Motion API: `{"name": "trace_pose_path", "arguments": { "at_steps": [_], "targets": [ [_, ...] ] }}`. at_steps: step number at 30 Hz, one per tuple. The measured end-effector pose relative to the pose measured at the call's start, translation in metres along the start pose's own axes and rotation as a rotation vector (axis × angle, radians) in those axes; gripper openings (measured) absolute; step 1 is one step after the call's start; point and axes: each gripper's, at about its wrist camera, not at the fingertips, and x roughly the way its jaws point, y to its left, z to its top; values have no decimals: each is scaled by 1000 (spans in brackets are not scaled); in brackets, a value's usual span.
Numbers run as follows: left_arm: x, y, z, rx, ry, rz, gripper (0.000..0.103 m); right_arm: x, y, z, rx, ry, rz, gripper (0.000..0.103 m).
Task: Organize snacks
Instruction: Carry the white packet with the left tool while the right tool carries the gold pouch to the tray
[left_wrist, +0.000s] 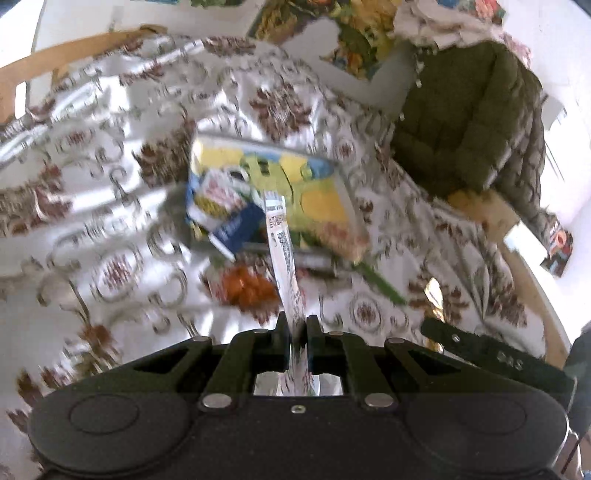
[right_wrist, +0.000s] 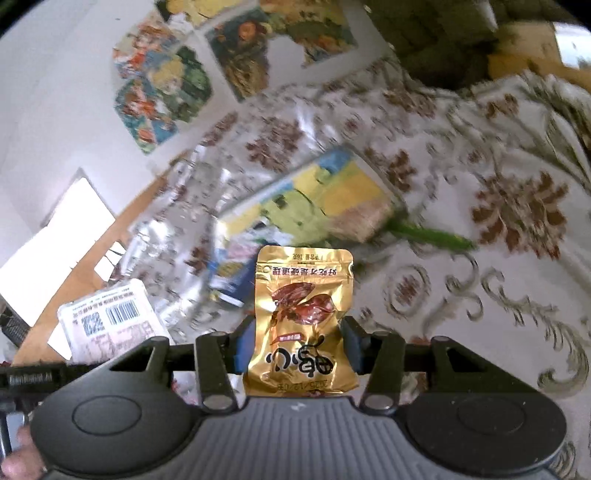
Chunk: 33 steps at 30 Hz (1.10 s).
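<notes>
A clear box (left_wrist: 343, 173) of snacks sits mid-frame on the patterned cloth (left_wrist: 110, 221). The left gripper (left_wrist: 297, 325) pinches a white packet (left_wrist: 282, 251) edge-on; the right gripper (right_wrist: 295, 332) clasps a gold pouch (right_wrist: 303, 317).

The gold snack pouch (right_wrist: 301, 317), seen upside down, carries large Chinese characters, a printed date reading 2025/12/0 with its last digit unclear, and "16g" at its twelve o'clock edge. The white packet (right_wrist: 110, 325), at nine o'clock from it, shows a barcode and QR code; its text is illegible.
</notes>
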Motion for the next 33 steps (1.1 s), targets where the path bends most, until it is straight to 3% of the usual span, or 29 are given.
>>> {"name": "trace_pose_path", "arguments": {
  "at_steps": [4, 7, 14, 26, 33],
  "targets": [
    [-4, 7, 27, -29, -35, 12, 8, -2, 11, 26, 34, -27, 59, 53],
    [2, 10, 44, -30, -53, 17, 8, 4, 24, 46, -2, -49, 56, 53],
    [40, 19, 90, -33, -67, 29, 8, 58, 43, 82, 1, -83, 89, 53],
    [148, 50, 168, -29, -46, 51, 8, 194, 24, 115, 8, -70, 24, 53],
    [220, 57, 185, -38, 10, 50, 8, 250, 8, 113, -8, -42, -21, 54]
  ]
}}
